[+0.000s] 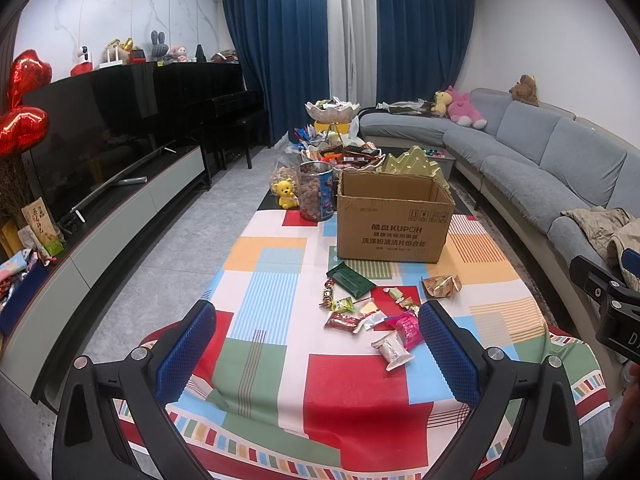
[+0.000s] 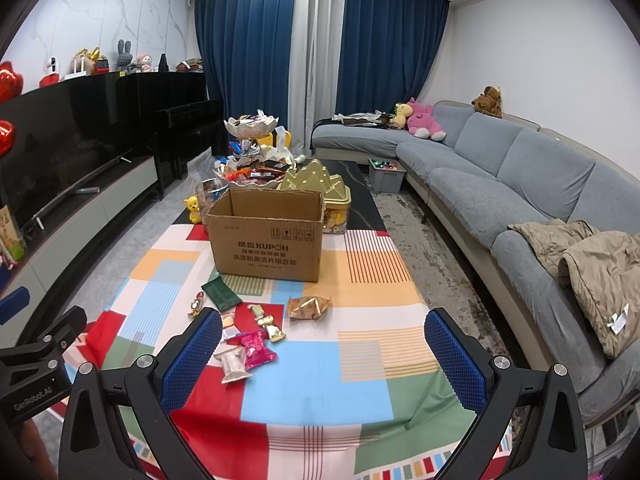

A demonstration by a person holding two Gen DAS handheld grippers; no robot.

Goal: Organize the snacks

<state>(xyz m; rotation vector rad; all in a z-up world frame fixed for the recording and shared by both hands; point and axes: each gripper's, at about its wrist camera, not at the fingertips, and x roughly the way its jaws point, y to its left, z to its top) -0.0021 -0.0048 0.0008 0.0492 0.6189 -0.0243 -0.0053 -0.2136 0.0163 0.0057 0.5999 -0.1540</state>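
Two wrist views of a snack-sorting task at an early stage. The landmark is the open cardboard box [image 2: 267, 236], standing on a table covered with a colour-block tablecloth [image 2: 312, 368]. Both grippers hover above the near end of the table, well short of the box: the left gripper [image 1: 318, 346] and the right gripper [image 2: 323, 354] each have their jaws spread wide, with nothing between the blue pads.

The loose snacks lie on the cloth in front of the box, between it and the grippers. Nearest the box is a dark green packet [image 2: 221, 290]; to the right of that sits a crumpled gold wrapper [image 2: 309, 306]. Closer to the grippers are a pink packet [image 2: 256, 349] and, touching it, a white wrapped piece [image 2: 235, 365]; a red packet [image 1: 341, 322] and several small wrapped candies [image 1: 335, 300] are scattered just beside them. Behind the box stand a jar of round snacks [image 1: 316, 196], a gold tin [image 2: 320, 188] and tiered dishes heaped with more snacks [image 2: 252, 148].

Progress, as judged from these views: every loose piece is on the cloth, so nearly all of the sorting appears to remain. The box interior is hidden from both cameras, so whether anything already lies inside cannot be told. The pink and white pieces are the closest candidates for a first pick.
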